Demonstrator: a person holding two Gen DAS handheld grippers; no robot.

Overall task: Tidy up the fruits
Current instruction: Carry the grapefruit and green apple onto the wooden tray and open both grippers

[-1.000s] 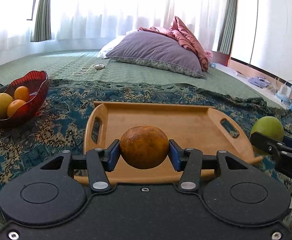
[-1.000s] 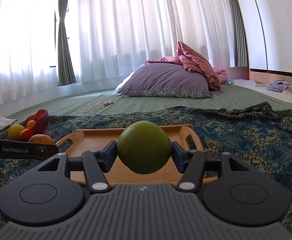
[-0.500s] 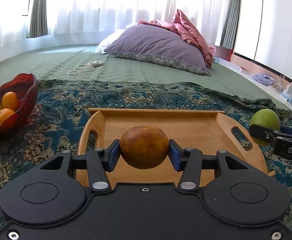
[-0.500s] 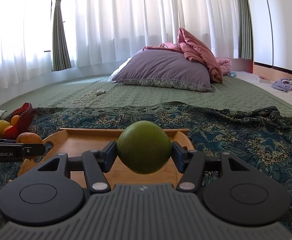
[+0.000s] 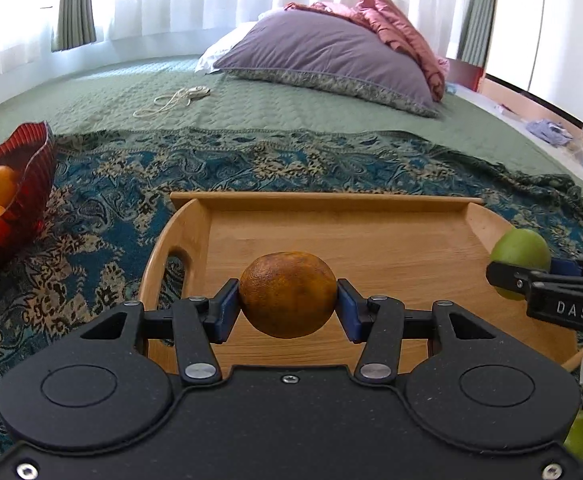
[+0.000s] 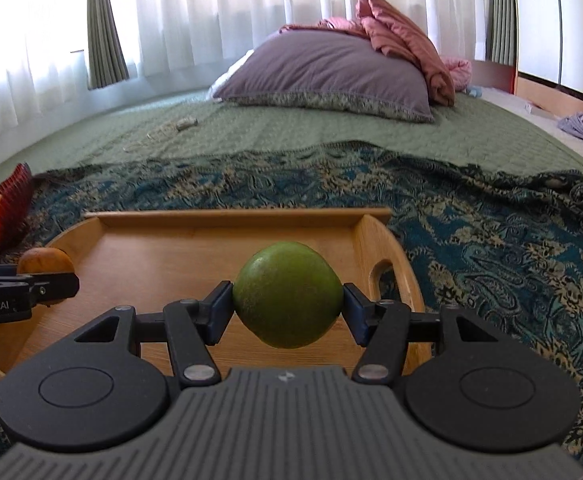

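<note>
My left gripper (image 5: 288, 304) is shut on a brownish orange (image 5: 287, 294), held above the near part of the wooden tray (image 5: 371, 240). My right gripper (image 6: 288, 306) is shut on a green fruit (image 6: 287, 300), held above the tray's right half (image 6: 219, 256). The green fruit also shows in the left wrist view (image 5: 519, 252) at the tray's right edge. The orange shows in the right wrist view (image 6: 45, 262) at the tray's left edge. A red bowl (image 5: 31, 184) with several orange and yellow fruits sits to the left.
The tray lies on a blue patterned cloth (image 5: 103, 220) over a green bedspread. A purple pillow (image 5: 327, 52) and pink blanket lie at the back. A cable (image 5: 171, 100) lies on the bed. Another green fruit (image 5: 581, 436) shows at the lower right.
Both grippers have moved forward and lower over the tray with their fruits still held. The tray looks larger and the red bowl has slid toward the left edge.
</note>
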